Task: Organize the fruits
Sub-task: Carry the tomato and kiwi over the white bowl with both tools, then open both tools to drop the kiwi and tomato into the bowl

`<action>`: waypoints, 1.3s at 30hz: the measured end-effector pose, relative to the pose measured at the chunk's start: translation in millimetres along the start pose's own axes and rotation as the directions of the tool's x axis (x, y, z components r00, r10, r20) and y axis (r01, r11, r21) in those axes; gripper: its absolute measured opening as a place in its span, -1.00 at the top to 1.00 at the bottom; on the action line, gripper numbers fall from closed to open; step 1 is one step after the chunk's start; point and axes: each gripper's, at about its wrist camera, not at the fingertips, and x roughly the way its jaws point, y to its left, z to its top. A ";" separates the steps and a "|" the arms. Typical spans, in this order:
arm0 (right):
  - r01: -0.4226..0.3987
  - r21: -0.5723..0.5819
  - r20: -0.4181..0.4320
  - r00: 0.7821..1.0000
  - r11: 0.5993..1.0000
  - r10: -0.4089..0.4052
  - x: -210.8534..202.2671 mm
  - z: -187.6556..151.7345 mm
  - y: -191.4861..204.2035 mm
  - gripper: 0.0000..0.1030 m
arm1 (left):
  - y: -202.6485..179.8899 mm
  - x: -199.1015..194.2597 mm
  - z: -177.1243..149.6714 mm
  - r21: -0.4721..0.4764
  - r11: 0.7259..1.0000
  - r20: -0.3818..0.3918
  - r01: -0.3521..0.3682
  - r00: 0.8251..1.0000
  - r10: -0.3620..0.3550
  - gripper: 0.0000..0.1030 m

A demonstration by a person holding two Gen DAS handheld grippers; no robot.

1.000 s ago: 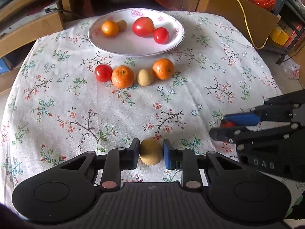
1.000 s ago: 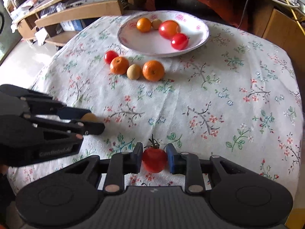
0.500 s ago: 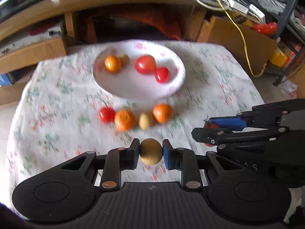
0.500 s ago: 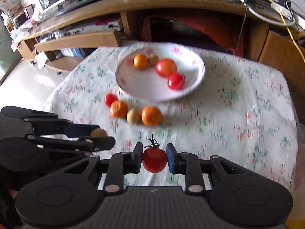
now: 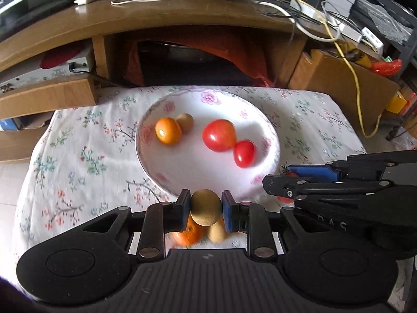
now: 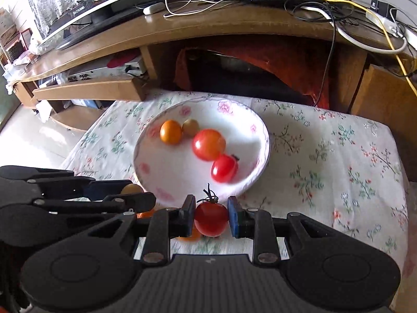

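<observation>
My left gripper (image 5: pixel 206 207) is shut on a tan round fruit (image 5: pixel 205 206) and holds it in the air at the near rim of the white flowered plate (image 5: pixel 156 169). My right gripper (image 6: pixel 211 215) is shut on a red tomato (image 6: pixel 211 219) with a green stem, also at the plate's near rim (image 6: pixel 250 180). The plate holds an orange (image 5: pixel 168 131), a small tan fruit (image 5: pixel 185 122), a large tomato (image 5: pixel 219 135) and a small tomato (image 5: pixel 244 154). Below the left gripper an orange (image 5: pixel 189 234) and a tan fruit (image 5: pixel 216 232) lie on the cloth, partly hidden.
The table has a floral cloth (image 5: pixel 78 161). A wooden TV stand (image 5: pixel 156 18) with cables stands behind it, with a cardboard box (image 5: pixel 344 83) at the right. The right gripper shows at the right of the left wrist view (image 5: pixel 338 180).
Both grippers have risen and moved forward with their fruits, from near the table's front to the plate's near rim. The row of fruits on the cloth now lies under them.
</observation>
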 end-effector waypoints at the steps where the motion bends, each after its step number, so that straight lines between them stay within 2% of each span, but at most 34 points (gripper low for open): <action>1: -0.001 0.001 0.001 1.000 1.000 0.001 3.0 2.3 -0.5 0.64 | 2.1 2.9 2.6 -0.003 1.000 0.000 -0.003 1.000 0.003 0.39; 7: -0.020 0.015 0.008 1.000 1.000 0.020 21.8 13.9 -5.8 0.64 | 8.3 15.5 13.3 -0.017 1.000 0.003 -0.023 1.000 0.023 0.39; 20: -0.034 0.048 0.023 0.999 0.998 0.033 46.0 16.5 -14.9 0.61 | 11.6 33.7 17.0 -0.022 0.999 -0.014 -0.044 0.999 0.044 0.38; 39: -0.020 0.059 0.071 0.997 0.998 0.016 38.1 18.0 -15.4 0.61 | 9.4 24.7 19.1 -0.022 0.998 0.012 -0.052 0.999 0.053 0.19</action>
